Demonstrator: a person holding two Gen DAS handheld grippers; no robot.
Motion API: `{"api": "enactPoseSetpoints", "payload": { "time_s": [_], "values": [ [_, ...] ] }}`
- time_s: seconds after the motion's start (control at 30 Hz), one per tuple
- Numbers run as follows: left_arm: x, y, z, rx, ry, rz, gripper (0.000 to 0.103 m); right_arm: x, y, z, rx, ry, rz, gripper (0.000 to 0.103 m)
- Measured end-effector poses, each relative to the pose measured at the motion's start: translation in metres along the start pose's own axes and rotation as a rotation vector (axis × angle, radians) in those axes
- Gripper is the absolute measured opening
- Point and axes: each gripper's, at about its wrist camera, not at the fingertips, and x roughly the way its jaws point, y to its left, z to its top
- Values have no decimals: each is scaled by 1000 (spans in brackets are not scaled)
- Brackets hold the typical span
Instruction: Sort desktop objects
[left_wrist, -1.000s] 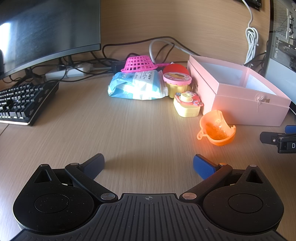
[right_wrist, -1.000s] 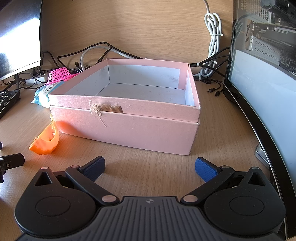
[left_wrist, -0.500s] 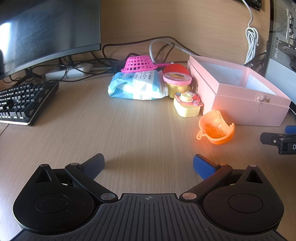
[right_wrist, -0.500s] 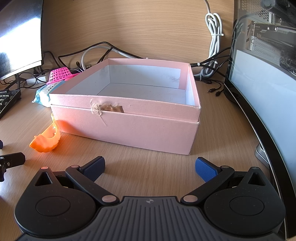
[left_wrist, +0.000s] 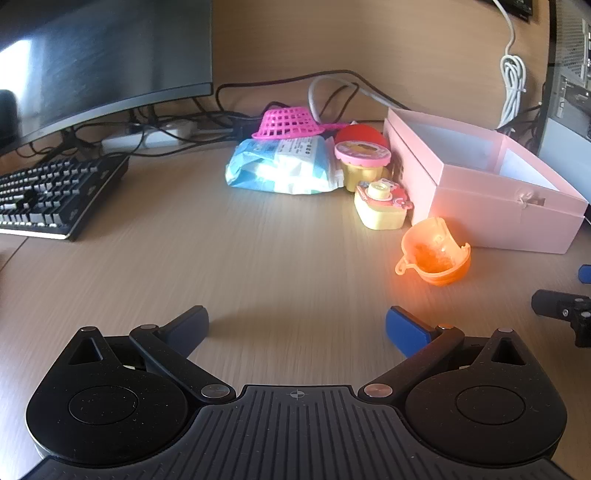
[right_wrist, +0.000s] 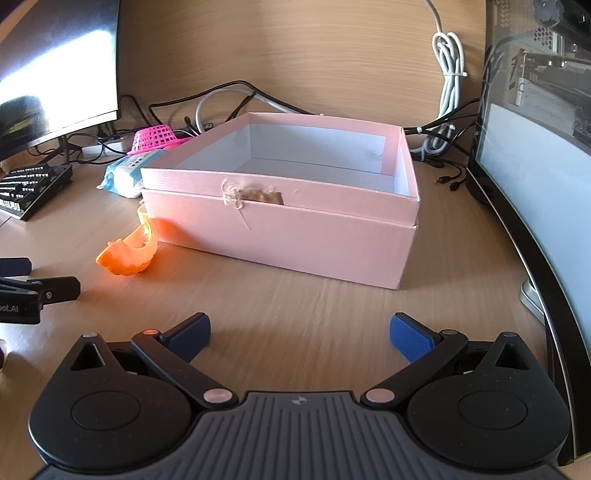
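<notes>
An open pink box (left_wrist: 491, 206) (right_wrist: 280, 229) stands on the wooden desk with nothing visible inside it. Beside its left wall lie an orange toy shell (left_wrist: 434, 253) (right_wrist: 127, 253), a yellow toy camera (left_wrist: 382, 206), a pink-lidded yellow cup (left_wrist: 362, 158), a red ball (left_wrist: 360, 133), a blue wipes pack (left_wrist: 282, 166) (right_wrist: 125, 171) and a pink basket (left_wrist: 288, 122) (right_wrist: 153, 138). My left gripper (left_wrist: 295, 326) is open and holds nothing, short of the orange shell. My right gripper (right_wrist: 300, 334) is open too, facing the box front.
A black keyboard (left_wrist: 55, 192) lies at the left under a dark monitor (left_wrist: 92, 55). Cables (left_wrist: 332, 85) and a power strip run along the back wall. A second screen (right_wrist: 535, 177) and a computer case (right_wrist: 546, 55) bound the right side.
The right gripper has shifted to the right and a little back, so the box and orange shell sit further right in its view. The left gripper has barely moved.
</notes>
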Motion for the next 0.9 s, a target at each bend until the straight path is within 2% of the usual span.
{"api": "enactPoseSetpoints", "payload": {
  "time_s": [0.47,0.63,0.7,0.77,0.83,0.9],
  "values": [
    [-4,-1,-2,-10,7,10,103,-4,5,-5,30,3,-31,103],
    [-4,4,0,19,29,-23,103,-4,8,3,46,88,-59,103],
    [-9,13,1,12,57,-33,103,-2,8,5,47,104,-63,103],
    [-17,30,2,-41,73,-35,103,-2,9,7,52,125,-70,103],
    [-27,45,5,-62,91,-13,103,-2,12,10,64,160,-70,103],
    [-37,58,9,-50,80,-2,103,-9,22,11,71,149,-27,103]
  ]
}}
